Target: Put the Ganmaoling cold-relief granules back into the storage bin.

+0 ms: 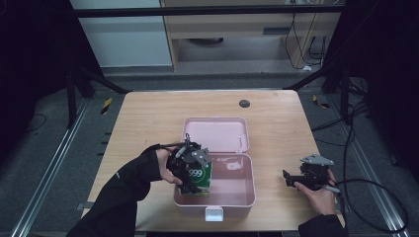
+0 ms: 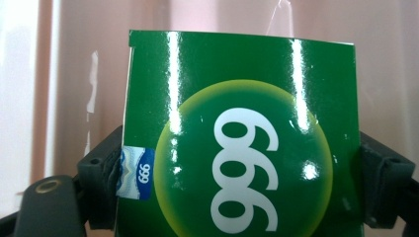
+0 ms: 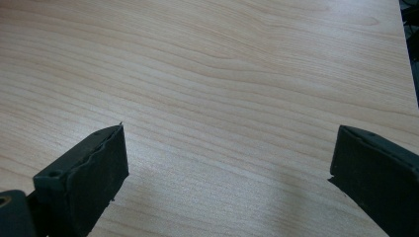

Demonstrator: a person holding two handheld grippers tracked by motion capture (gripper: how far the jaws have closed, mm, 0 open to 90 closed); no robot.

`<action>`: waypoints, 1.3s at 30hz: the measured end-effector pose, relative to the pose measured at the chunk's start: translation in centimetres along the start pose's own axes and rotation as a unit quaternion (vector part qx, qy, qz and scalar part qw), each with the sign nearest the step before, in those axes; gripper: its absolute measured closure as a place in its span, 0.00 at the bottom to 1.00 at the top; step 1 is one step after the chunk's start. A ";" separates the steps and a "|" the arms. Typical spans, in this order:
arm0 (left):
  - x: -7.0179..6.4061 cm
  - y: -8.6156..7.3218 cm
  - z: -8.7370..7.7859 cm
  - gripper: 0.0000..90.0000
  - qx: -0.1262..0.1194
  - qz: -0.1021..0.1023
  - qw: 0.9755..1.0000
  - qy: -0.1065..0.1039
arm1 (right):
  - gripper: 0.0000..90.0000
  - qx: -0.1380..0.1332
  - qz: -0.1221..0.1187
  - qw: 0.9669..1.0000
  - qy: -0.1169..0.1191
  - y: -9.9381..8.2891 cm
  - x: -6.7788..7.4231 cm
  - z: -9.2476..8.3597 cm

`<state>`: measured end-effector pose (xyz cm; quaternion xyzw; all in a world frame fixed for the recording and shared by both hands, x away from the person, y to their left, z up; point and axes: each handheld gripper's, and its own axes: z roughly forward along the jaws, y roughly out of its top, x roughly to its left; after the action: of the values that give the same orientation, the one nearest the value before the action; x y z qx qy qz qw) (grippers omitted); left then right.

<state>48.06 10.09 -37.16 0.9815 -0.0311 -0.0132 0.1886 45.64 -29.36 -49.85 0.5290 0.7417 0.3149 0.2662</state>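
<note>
Forearms reach to the pink case (image 1: 247,195) on the tabletop (image 1: 148,118): left claw (image 1: 190,170) lowers a green box (image 1: 200,178) inside, unreleased. Both jaws pinch the box's sides. Right claw (image 3: 227,182), spread and empty, idles beside the case.

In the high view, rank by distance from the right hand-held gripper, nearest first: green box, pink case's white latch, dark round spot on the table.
1. White latch, case's front edge, to the right hand-held gripper's left.
2. Green box, inside the case's left end.
3. Dark round spot, table's far edge.

left gripper (image 1: 190,170) clamped; right gripper (image 1: 296,180) fingers (image 3: 84,182) spread
</note>
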 end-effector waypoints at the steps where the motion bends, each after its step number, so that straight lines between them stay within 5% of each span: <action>1: 0.0 -0.1 0.1 0.15 0.001 -0.001 1.000 0.000 | 0.02 0.000 0.001 1.000 0.000 0.0 0.0 0.0; 24: 0.3 -1.2 2.5 0.14 0.029 -0.012 0.999 0.004 | 0.01 0.005 -0.003 1.000 0.003 0.0 0.0 0.1; 33: 0.0 -1.1 0.2 0.13 -0.012 -0.013 1.000 0.020 | 0.01 0.006 -0.003 1.000 0.004 0.0 0.1 0.1; 39: -0.4 -1.5 -2.0 0.17 -0.057 -0.016 0.997 0.040 | 0.01 0.006 0.001 1.000 0.003 0.0 0.0 0.1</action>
<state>47.81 12.29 -35.84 0.9692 -0.0070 0.0211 0.2452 45.68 -29.31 -49.90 0.5300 0.7442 0.3120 0.2605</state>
